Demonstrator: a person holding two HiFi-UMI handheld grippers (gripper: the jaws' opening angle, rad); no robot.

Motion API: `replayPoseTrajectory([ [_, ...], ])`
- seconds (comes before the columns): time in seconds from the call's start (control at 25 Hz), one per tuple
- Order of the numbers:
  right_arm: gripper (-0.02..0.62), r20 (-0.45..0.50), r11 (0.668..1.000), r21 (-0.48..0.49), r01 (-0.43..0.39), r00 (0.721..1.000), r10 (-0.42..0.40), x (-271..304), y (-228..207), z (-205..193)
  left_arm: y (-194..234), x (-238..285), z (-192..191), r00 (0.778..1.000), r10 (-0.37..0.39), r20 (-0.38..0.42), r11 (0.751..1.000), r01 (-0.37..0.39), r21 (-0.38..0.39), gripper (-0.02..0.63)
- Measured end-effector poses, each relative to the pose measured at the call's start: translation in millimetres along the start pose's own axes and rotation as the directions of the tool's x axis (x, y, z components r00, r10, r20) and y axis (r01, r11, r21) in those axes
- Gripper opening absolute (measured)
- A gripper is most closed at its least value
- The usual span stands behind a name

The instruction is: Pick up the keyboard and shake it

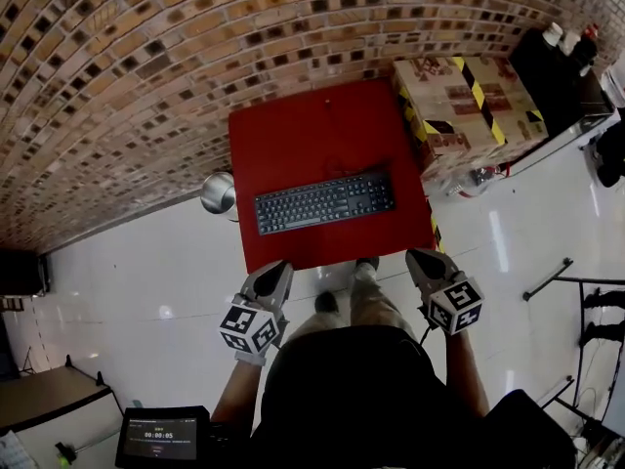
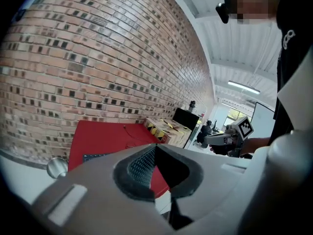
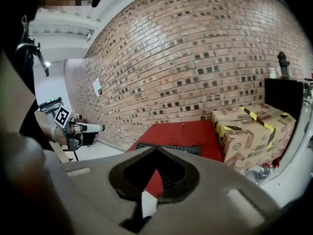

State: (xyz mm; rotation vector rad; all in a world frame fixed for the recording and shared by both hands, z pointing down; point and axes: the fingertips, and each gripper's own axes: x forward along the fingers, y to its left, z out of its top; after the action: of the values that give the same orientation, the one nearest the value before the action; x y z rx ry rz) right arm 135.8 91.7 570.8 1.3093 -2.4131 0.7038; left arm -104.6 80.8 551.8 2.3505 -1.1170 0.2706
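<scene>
A black keyboard [image 1: 324, 202] lies across the near half of a red table [image 1: 293, 135], parallel to its front edge. Both grippers hover short of that edge, above the white floor. My left gripper [image 1: 280, 267] is shut and empty, off the keyboard's left end. My right gripper [image 1: 418, 257] is also shut and empty, off the keyboard's right end. In the left gripper view the shut jaws [image 2: 155, 148] hide most of the keyboard [image 2: 95, 156]. In the right gripper view the keyboard [image 3: 191, 149] shows just past the closed tips [image 3: 156, 151].
A cardboard box with yellow-black tape [image 1: 469, 101] stands against the table's right side. A shiny metal pot [image 1: 219, 193] sits on the floor at the table's left. A brick wall [image 1: 146, 66] runs behind. My legs and shoes [image 1: 366, 291] are between the grippers.
</scene>
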Motion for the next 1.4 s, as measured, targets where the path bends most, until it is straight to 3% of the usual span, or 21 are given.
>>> replayPoseTrajectory([
  [0.24,-0.008,-0.096,0.995,0.048,-0.093,0.991,0.097,47,-71,4,23,46,3,0.996,0.068,-0.059,0.996,-0.071,-0.052,0.014],
  [0.52,-0.006,-0.208,0.981,0.112,-0.16,0.961,0.181,86,-118,-12,43,70,-11,0.98,0.164,-0.111,0.98,-0.175,-0.097,0.015],
  [0.6,0.037,-0.248,0.976,0.131,-0.172,0.948,0.201,96,-124,-22,51,74,-19,0.973,0.186,-0.133,0.975,-0.2,-0.098,0.015],
  [1.12,0.128,-0.351,0.972,0.2,-0.123,0.917,0.188,144,-131,-48,115,91,-43,0.948,0.248,-0.202,0.951,-0.278,-0.138,0.015],
  [1.4,0.174,-0.417,0.974,0.219,-0.054,0.897,0.144,172,-143,-64,170,89,-61,0.917,0.296,-0.266,0.92,-0.349,-0.179,0.015],
])
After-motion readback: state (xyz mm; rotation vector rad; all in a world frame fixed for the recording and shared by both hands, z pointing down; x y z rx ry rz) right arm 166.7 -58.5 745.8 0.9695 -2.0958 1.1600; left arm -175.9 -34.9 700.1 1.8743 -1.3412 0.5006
